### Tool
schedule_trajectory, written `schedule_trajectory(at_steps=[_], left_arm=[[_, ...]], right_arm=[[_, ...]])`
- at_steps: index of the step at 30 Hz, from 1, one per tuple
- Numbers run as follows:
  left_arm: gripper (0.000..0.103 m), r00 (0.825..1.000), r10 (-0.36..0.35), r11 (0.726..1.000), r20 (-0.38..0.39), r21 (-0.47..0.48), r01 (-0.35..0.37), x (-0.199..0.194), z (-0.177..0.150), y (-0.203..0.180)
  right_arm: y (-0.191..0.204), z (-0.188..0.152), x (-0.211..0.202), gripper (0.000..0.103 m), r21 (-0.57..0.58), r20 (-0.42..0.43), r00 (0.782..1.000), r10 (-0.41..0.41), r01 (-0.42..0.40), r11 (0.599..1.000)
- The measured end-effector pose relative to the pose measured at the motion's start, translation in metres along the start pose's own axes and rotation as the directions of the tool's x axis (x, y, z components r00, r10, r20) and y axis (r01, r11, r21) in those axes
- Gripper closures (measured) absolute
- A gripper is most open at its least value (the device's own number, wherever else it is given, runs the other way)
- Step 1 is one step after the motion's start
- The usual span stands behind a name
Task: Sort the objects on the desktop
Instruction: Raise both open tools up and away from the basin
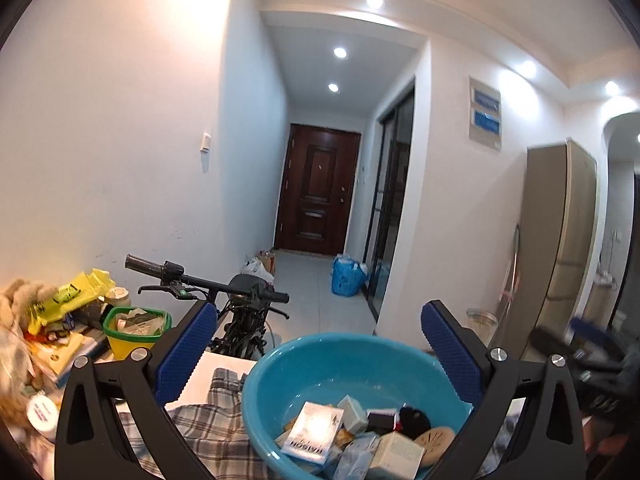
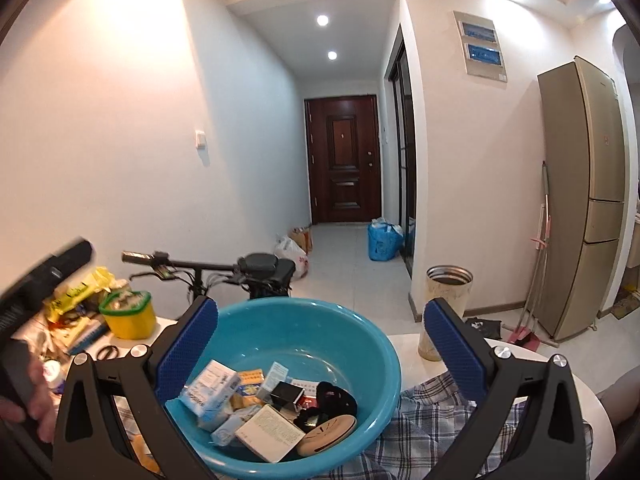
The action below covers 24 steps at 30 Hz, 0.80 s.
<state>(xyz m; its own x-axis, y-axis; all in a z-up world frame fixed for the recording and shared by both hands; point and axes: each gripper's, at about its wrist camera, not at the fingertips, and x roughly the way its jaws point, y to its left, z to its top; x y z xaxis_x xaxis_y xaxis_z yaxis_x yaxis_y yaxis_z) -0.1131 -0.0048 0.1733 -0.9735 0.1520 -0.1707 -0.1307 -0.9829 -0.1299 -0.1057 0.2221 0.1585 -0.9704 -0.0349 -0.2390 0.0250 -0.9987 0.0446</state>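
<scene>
While both grippers, left [image 1: 316, 354] and right [image 2: 320, 350], hover wide and empty over the blue basin [image 2: 360, 320], another desk item likely needs picking next.

The left black two-finger gripper with blue ribbed pads [image 1: 320, 344] is held level, its jaws spread wide with nothing between them. The right black gripper with matching blue pads [image 2: 320, 344] is raised alongside it, jaws equally wide apart, gripping nothing.
</scene>
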Motion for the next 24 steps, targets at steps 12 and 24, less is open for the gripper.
schedule_trajectory(at_steps=[12, 24], left_arm=[[0.0, 1.0, 0.027, 0.997, -0.01, 0.079, -0.026, -0.062, 0.012, -0.011], [0.0, 0.999, -0.01, 0.999, -0.038, 0.044, 0.011, -0.126, -0.004, -0.008]], right_arm=[[0.012, 0.017, -0.061, 0.0, -0.086, 0.08, 0.996, -0.029, 0.035, 0.996], [0.017, 0.004, -0.13, 0.0, -0.089, 0.13, 0.991, -0.013, 0.024, 0.996]])
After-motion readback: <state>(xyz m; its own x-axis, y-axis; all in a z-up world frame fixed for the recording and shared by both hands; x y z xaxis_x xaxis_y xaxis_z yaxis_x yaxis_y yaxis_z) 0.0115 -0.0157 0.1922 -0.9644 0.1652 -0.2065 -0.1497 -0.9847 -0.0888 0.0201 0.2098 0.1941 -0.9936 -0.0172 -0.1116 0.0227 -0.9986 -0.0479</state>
